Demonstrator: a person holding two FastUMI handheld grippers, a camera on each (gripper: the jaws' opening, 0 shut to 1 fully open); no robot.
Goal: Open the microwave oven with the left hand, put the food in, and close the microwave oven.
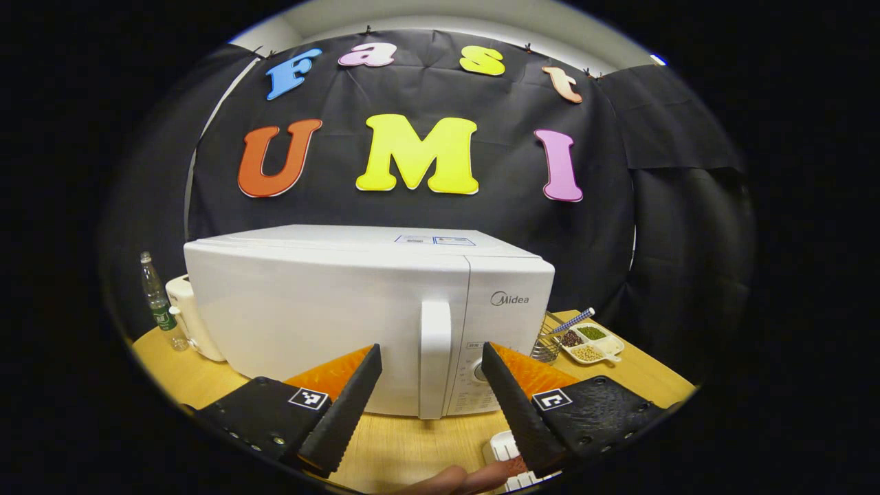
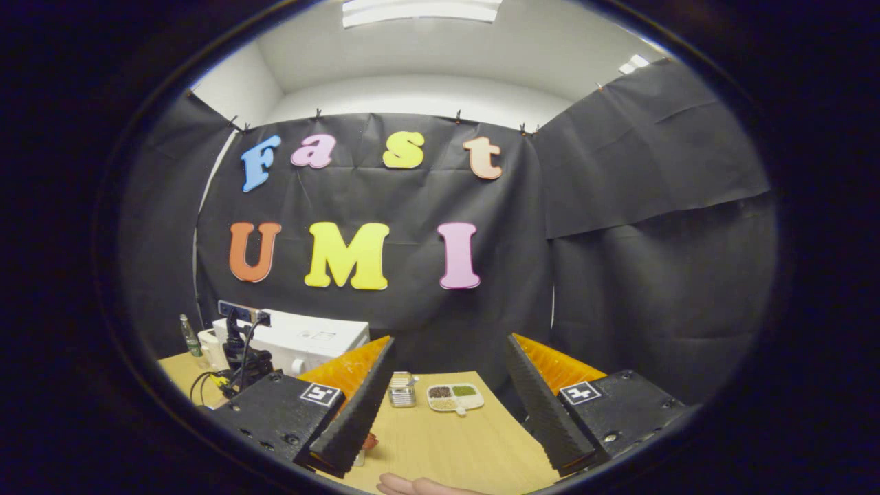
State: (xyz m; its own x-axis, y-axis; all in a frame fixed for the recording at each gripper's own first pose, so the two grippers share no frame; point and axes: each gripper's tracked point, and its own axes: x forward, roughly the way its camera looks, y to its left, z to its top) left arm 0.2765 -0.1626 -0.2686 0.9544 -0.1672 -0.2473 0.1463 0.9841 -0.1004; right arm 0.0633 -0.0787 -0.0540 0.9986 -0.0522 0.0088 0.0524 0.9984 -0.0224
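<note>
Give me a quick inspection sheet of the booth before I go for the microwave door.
Surface: wooden table, bare in front of the microwave.
Job's things: white microwave oven, door shut, vertical handle straight ahead between the left gripper's fingers; white food tray partly hidden at the bottom edge.
Clutter: plastic bottle, white appliance behind the microwave's left side, wire basket, divided dish of beans with a striped-handled utensil.
Grippers: left gripper open, short of the handle; right gripper open, holding nothing.
Cables: black cables hanging from the other gripper, seen in the right gripper view.
Surroundings: black cloth wall, white ceiling.
</note>
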